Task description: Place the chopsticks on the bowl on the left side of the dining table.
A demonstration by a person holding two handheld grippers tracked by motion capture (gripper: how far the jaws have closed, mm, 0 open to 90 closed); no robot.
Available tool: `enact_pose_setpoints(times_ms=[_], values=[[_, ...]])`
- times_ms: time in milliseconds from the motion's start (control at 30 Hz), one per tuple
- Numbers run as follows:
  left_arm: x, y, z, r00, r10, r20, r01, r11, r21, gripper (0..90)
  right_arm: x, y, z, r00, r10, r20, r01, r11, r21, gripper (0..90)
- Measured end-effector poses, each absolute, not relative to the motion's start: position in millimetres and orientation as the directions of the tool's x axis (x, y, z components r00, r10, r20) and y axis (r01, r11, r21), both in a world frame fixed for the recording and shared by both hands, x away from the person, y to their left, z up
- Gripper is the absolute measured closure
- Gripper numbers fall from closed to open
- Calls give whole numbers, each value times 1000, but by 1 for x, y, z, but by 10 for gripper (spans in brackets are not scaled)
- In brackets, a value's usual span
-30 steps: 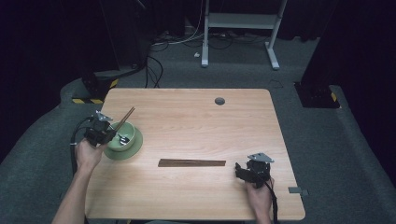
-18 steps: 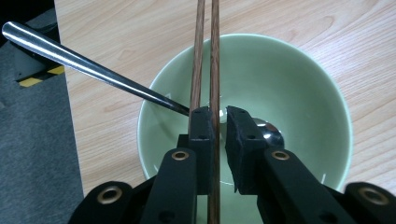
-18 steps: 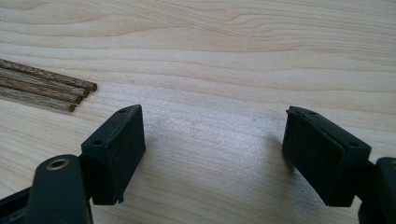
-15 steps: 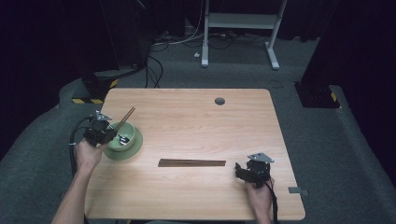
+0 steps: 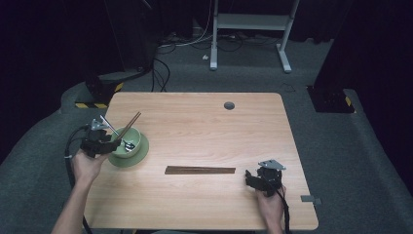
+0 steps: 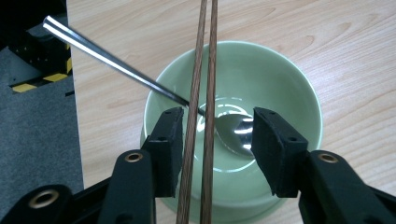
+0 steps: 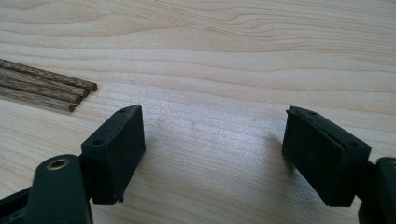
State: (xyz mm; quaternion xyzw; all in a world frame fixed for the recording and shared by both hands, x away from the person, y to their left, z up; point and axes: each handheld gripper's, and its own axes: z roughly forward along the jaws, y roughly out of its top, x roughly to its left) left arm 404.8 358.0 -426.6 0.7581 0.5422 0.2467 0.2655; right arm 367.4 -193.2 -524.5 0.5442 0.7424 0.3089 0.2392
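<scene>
Bowl (image 5: 127,143) at table (image 5: 204,122) left edge; spoon (image 5: 117,135) in bowl, chopsticks (image 5: 129,125) across rim; more chopsticks (image 5: 199,170) at centre-front.

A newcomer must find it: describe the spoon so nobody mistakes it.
On the wooden table, go to the green bowl at its left edge. The spoon lies in it, handle leaning out; it is shiny metal, while the chopsticks across the bowl are brown wood.

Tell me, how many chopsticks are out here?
6. Two chopsticks rest across the green bowl; four chopsticks lie side by side on the table. More may be hidden beneath.
</scene>
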Motion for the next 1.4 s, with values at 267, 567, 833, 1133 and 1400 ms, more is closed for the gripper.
enact_pose_setpoints(times_ms=[267, 567, 833, 1133, 1400], values=[[389, 365, -429, 263, 961, 91, 690, -253, 679, 503, 367, -193, -524, -293, 956, -19, 660, 217, 719, 207], [379, 371, -435, 248, 964, 98, 697, -248, 673, 504, 367, -193, -524, -293, 956, -19, 660, 216, 719, 207], [377, 373, -443, 241, 964, 117, 713, -257, 652, 505, 367, -193, -525, -293, 956, -19, 660, 216, 719, 207], [377, 375, -445, 235, 965, 119, 717, -255, 649, 507, 367, -193, -525, -292, 956, -19, 660, 216, 719, 207], [377, 381, -447, 224, 968, 117, 726, -245, 643, 514, 367, -193, -525, -292, 956, -19, 660, 216, 719, 207]])
